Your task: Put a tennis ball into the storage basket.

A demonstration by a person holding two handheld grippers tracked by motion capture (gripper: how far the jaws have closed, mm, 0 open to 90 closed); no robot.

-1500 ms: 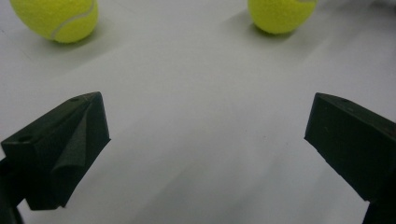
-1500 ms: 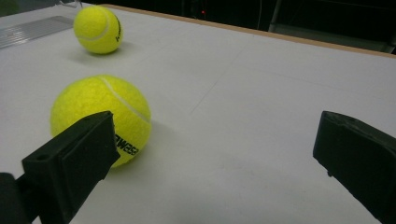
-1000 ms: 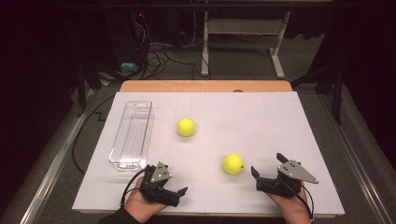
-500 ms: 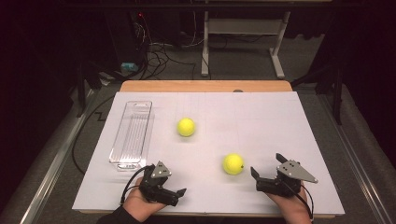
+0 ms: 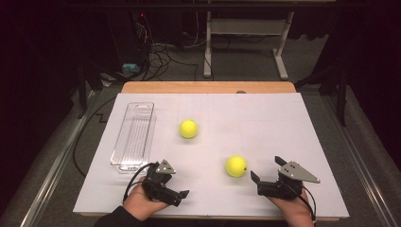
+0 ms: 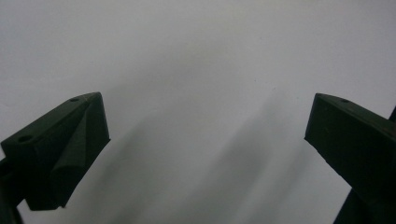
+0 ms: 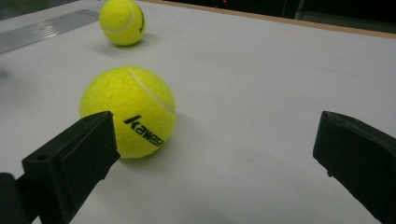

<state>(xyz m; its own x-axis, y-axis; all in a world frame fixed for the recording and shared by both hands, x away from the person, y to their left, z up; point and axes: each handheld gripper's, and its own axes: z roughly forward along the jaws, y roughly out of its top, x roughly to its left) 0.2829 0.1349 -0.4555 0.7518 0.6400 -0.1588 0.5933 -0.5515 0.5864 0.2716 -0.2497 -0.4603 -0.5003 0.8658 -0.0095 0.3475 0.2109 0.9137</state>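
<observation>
Right now both claws rest low at the near edge of the white tabletop (image 5: 265, 123), each held in one of the person's hands. The right claw (image 5: 267, 174) has its jaws spread wide, nothing between them. Just ahead of it and a little to its left lies the near tennis ball (image 5: 236, 166), yellow with dark lettering on its side; in the right gripper view this ball (image 7: 128, 112) sits on the tabletop close behind one jaw, apart from it, with the gap between the jaws looking past it onto bare white surface. The far tennis ball (image 5: 188, 128) lies farther up the tabletop, well apart from the near one, and shows again at the top of the right gripper view (image 7: 122, 22).

The left claw (image 5: 176, 195) is released too: in its own view (image 6: 205, 135) the two black jaws stand far apart over plain white surface, gripping nothing. Just beyond the left hand (image 5: 142, 205) a clear plastic tray (image 5: 134, 137) lies lengthwise along the left side of the tabletop, with the far ball to its right and not touching it.
</observation>
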